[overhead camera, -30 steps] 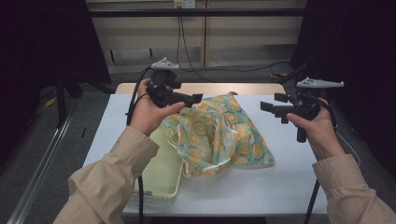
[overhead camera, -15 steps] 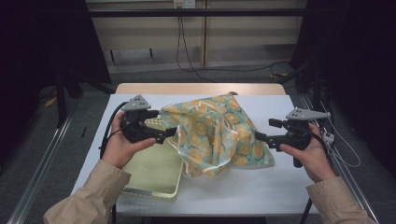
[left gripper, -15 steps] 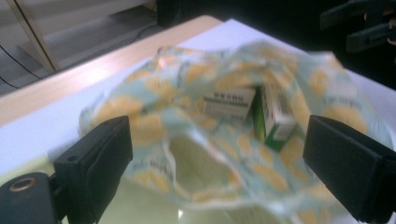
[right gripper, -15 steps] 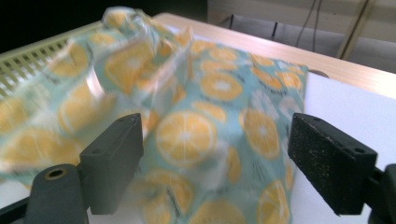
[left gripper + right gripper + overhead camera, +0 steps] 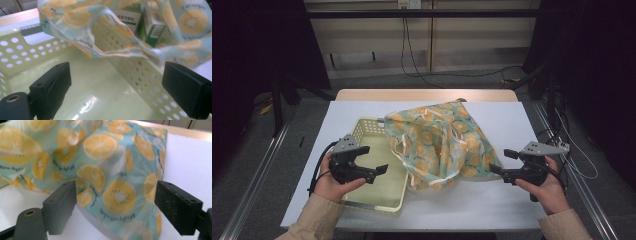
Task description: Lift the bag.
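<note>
A teal bag printed with orange citrus slices (image 5: 442,142) lies slumped mid-table, its open mouth draped over the right wall of a pale yellow perforated basket (image 5: 362,127). In the left gripper view, green-and-white cartons (image 5: 152,22) show inside the bag (image 5: 82,17). My left gripper (image 5: 377,158) hovers open over the basket floor (image 5: 100,87), a little short of the bag's mouth; its jaws (image 5: 117,82) hold nothing. My right gripper (image 5: 499,161) is open by the bag's near right corner, and its jaws (image 5: 117,202) frame the cloth (image 5: 105,170) without touching it.
The white table top (image 5: 522,125) has bare room to the right of the bag and along its front edge. A wooden strip (image 5: 412,95) runs along the far edge. Cables (image 5: 412,55) hang over the floor behind, and dark curtains stand on both sides.
Both grippers have dropped from beside the bag's top and pulled back toward the table's front. The bag has sagged lower and flatter, and more of the basket shows.
</note>
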`<state>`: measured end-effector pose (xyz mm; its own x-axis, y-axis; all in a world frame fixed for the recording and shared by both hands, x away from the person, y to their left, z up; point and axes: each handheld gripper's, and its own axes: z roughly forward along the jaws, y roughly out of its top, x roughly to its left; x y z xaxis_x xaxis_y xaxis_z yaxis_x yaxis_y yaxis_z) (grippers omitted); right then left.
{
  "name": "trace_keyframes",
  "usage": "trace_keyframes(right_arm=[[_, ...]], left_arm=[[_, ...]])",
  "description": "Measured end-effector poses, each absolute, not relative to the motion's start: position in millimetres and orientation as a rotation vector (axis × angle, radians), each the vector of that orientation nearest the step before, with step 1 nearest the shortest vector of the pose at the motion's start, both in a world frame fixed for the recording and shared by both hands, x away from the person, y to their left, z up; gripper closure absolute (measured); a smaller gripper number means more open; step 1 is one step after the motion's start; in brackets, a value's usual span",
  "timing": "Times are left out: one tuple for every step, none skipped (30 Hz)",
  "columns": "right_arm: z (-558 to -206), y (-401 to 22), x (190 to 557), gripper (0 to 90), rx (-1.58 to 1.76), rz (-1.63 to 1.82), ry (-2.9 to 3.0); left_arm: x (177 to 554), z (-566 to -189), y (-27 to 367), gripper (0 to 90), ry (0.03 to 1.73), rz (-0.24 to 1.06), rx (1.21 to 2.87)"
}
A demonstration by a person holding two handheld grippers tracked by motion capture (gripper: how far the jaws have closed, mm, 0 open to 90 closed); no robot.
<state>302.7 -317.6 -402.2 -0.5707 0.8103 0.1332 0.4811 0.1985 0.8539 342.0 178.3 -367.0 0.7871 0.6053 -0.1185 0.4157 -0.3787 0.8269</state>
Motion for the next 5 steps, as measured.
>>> trace_keyframes(right_arm=[[-404.7, -317.9, 300.8, 18.1, 1.212, 1.319, 2.132], [-407.2, -318.1, 298.7, 18.0, 1.217, 1.327, 2.130], [-409.6, -318.4, 296.7, 17.9, 1.218, 1.331, 2.127], [-411.9, -318.1, 294.8, 17.8, 1.213, 1.326, 2.129], [-413.9, -317.8, 293.3, 17.6, 1.206, 1.315, 2.136]], left_arm=[[340.1, -368.5, 177.9, 9.1, 0.755, 0.263, 2.033], [338.3, -369.6, 177.8, 9.5, 0.758, 0.274, 2.033], [337.4, -370.5, 178.2, 9.3, 0.754, 0.271, 2.032], [336.1, -370.5, 178.6, 9.3, 0.751, 0.273, 2.021], [334.7, -369.8, 179.2, 9.4, 0.746, 0.284, 2.011]])
